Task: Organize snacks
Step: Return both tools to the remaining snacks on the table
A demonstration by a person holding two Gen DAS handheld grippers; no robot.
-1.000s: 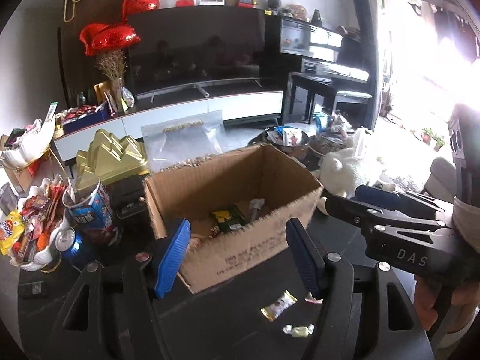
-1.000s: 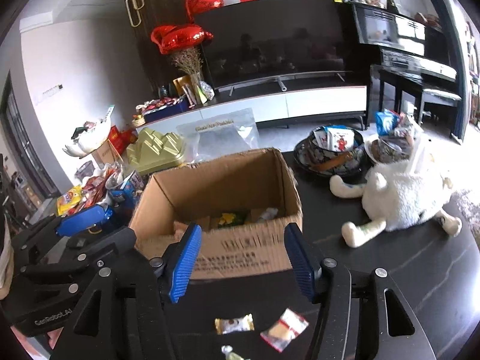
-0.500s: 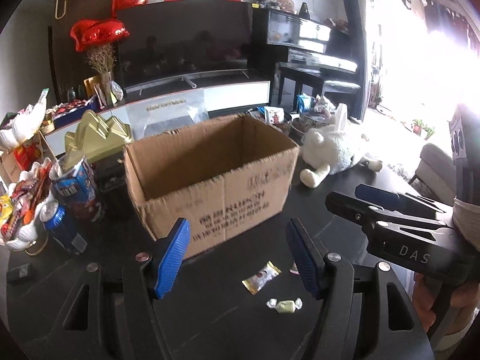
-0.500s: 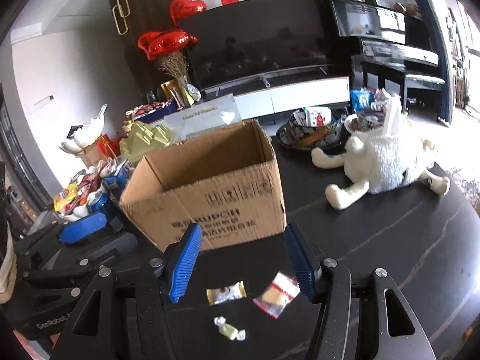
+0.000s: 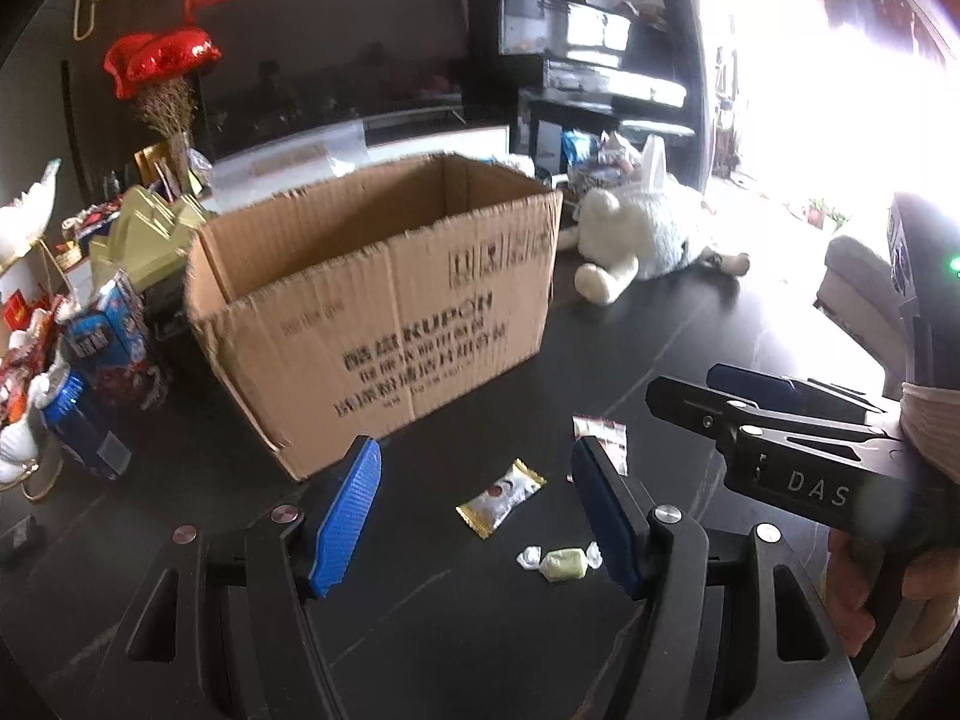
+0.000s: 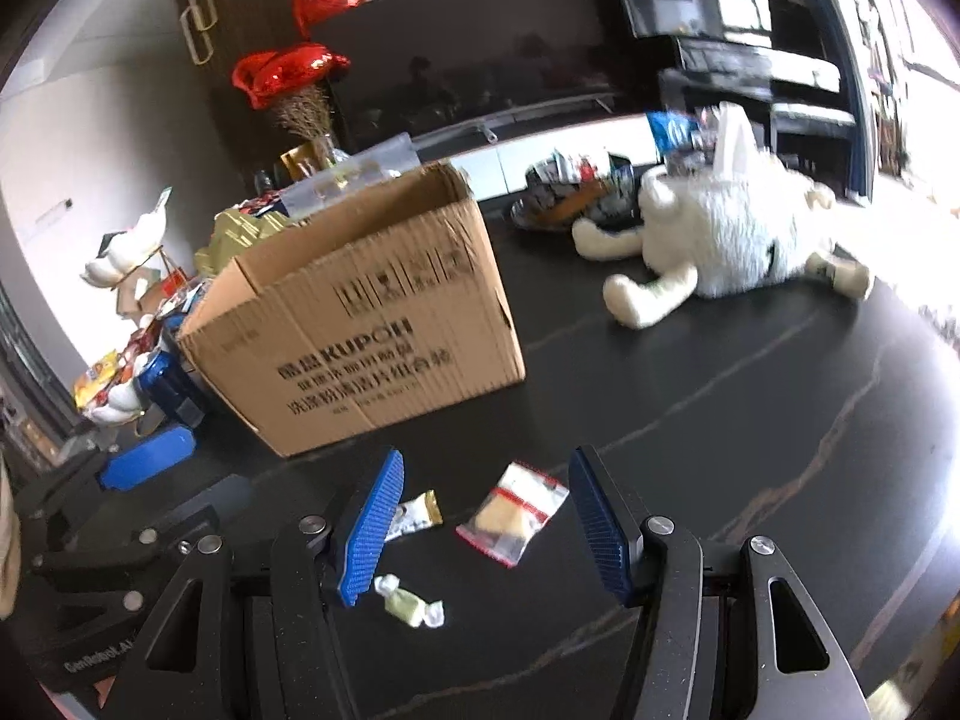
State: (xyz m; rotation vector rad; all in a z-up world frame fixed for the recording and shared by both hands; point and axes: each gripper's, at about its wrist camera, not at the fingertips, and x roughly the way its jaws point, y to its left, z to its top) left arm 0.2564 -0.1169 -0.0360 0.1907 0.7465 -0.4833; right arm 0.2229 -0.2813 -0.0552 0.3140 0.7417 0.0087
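Note:
Three wrapped snacks lie on the black table in front of an open cardboard box (image 5: 384, 306). A gold-edged snack packet (image 5: 501, 498) lies between my left gripper's (image 5: 477, 516) open fingers. A pale green twist-wrapped candy (image 5: 561, 562) lies nearer, by the right finger. A clear red-edged packet (image 6: 513, 510) lies between my right gripper's (image 6: 486, 522) open fingers; in the left wrist view the packet (image 5: 600, 435) sits behind the right finger. The box (image 6: 366, 330), the gold packet (image 6: 417, 515) and the candy (image 6: 411, 603) also show in the right wrist view. Both grippers are low and empty.
A white plush toy (image 6: 720, 240) lies on the table to the right of the box. Drink cans and snack bags (image 5: 90, 372) crowd the left side. A bowl of snacks (image 6: 570, 198) stands behind the plush. My right gripper (image 5: 780, 438) shows at the right of the left wrist view.
Both grippers have dropped lower and closer to the table, from looking down into the box to facing its side. The three loose snacks now lie between and under the fingers.

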